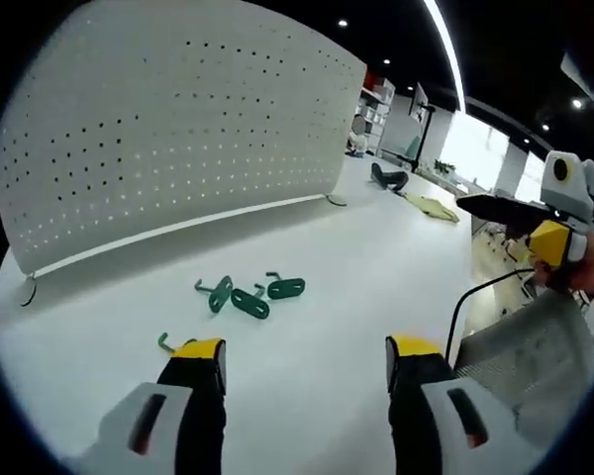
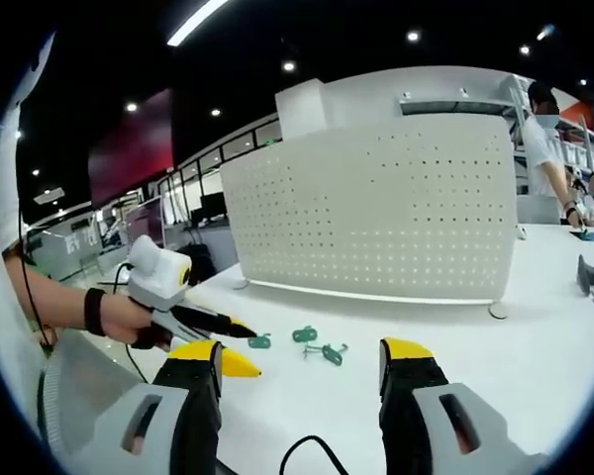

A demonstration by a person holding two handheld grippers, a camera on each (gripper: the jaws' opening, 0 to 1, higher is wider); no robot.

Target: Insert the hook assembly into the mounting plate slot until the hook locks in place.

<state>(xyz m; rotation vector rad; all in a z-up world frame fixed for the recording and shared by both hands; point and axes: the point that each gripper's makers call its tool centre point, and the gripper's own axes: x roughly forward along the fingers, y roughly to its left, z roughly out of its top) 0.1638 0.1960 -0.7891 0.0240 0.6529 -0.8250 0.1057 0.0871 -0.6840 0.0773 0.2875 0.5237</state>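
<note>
White tabletop point(image 1: 376, 287) carries the upright pegboard mounting plate point(image 1: 178, 129) at twelve o'clock, its holes facing me for insertion. Green hooks point(image 1: 249, 295) lie loose before it, open surface all around, the edge at three o'clock. My left gripper point(image 1: 305, 364) and right gripper point(image 2: 299, 368) hover with jaws wide apart, holding nothing.

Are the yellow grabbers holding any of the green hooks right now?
No. The left gripper and right gripper are both open with nothing between their jaws. The green hooks lie loose on the white table.
</note>
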